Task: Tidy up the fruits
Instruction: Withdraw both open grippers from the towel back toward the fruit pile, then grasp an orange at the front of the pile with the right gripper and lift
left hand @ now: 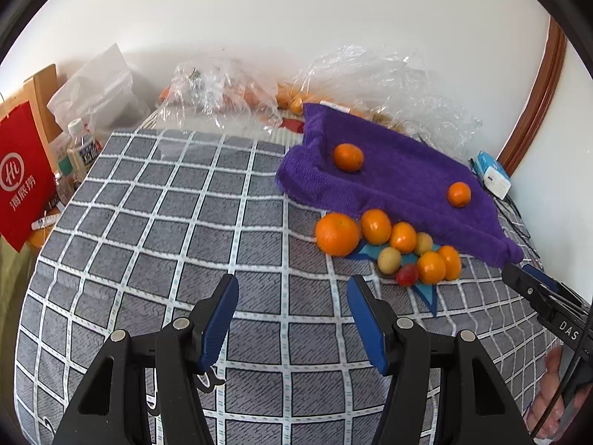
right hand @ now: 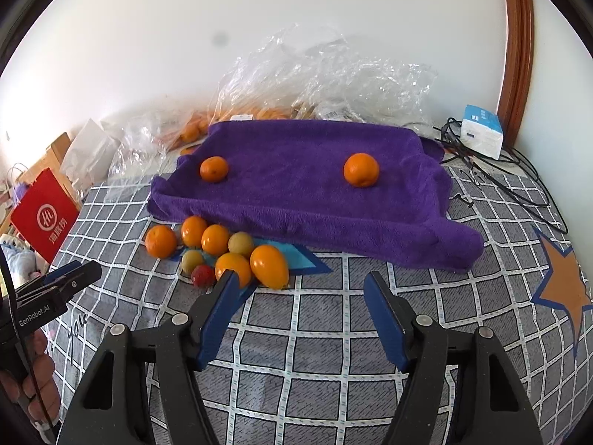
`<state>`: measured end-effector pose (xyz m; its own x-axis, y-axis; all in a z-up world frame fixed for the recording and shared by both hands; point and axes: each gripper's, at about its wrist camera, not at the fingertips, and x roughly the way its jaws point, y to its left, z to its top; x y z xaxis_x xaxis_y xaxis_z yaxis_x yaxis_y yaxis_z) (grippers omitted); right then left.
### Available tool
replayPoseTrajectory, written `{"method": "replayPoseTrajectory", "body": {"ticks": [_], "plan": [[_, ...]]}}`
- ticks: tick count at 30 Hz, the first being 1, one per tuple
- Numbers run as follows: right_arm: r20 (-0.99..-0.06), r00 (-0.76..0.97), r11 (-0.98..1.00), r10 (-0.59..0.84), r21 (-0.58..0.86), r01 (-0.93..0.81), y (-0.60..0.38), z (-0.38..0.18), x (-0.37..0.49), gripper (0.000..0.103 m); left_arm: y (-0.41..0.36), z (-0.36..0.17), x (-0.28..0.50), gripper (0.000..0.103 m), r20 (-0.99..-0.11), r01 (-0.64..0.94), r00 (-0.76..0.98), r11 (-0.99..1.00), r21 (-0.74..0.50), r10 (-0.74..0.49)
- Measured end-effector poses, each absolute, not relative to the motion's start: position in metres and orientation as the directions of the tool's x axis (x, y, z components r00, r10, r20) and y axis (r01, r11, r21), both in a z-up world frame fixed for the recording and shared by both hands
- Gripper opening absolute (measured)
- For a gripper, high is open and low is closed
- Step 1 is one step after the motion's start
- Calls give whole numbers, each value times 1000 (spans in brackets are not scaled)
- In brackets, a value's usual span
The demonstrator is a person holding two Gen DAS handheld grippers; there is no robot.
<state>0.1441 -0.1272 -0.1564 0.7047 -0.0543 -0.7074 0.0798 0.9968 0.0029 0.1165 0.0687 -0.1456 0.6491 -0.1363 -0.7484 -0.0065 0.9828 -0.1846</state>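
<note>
We are holding both grippers, left [left hand: 292, 296] and right [right hand: 300, 293], apart and empty, the fruit pile [right hand: 222, 248] lying just ahead-left of the nearer right one.

The red paper bag [left hand: 20, 174] bears a white circled "Hi" logo over Chinese characters, the right gripper's [left hand: 533, 289] black body reads "DAS", the left gripper's [right hand: 66, 278] side reads "GenRobot.AI", and the checked bedcover [right hand: 333, 333] shows cursive "you".

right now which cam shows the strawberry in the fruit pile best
The left wrist view: the strawberry sits clear at the near edge of the pile. In the right wrist view the strawberry shows too, but that gripper's own finger stands close beside it.
</note>
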Motion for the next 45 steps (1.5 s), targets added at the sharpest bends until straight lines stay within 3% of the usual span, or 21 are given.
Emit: {"method": "replayPoseTrajectory", "body": {"ticks": [6,14,23,29,45], "plan": [[-706,706,997,-55,-3,75,-124,-170,144,69,65,-163,124,59,-776,-8,620,988,-154,-116],[-722,689,998,-62,-34,54,-118,-184,158,56,63,-170,132,59,-773,9,629,995,-99,-83],[-728,684,999,-48,-33,35,-106,-195,173,55,76,-180,137,59,-779,-7,618,990,-142,-107],[-747,661,997,-75,-57,48,-107,-203,189,38,79,-182,137,59,-774,-12,622,987,-162,-120],[-749,660,997,-64,-74,13,-98,-214,209,32,79,-186,141,59,-792,-13,601,989,-144,-107]]}}
